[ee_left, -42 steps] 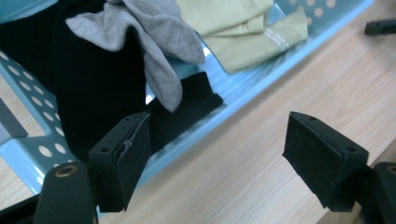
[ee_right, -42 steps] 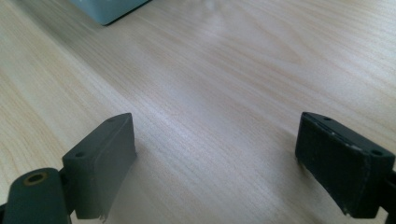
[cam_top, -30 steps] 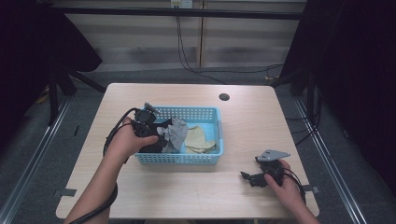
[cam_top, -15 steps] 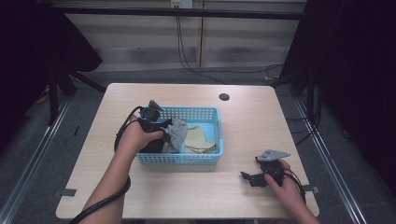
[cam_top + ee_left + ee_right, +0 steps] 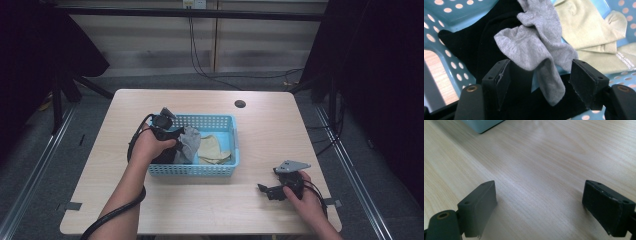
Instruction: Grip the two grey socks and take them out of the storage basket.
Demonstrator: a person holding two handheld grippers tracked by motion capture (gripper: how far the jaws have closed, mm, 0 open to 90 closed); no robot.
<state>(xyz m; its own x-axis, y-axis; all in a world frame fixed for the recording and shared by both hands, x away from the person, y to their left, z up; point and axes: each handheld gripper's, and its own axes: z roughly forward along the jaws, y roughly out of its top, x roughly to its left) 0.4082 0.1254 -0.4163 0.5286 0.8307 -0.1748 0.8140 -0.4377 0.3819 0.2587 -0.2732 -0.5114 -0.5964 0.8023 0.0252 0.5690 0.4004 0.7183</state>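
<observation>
Between spread left claw point(image 5: 540, 77) pads — grey sock point(image 5: 536, 47) toe, unpinched, jaws just closing — over black sock point(image 5: 481, 42)

Even soft light — dim surroundings, blurred foreground

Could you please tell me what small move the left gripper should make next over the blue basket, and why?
Probably close the left gripper on the crumpled grey sock: its jaws, just closing, straddle a fold without pressing it yet, above black fabric in the blue perforated plastic basket.
</observation>
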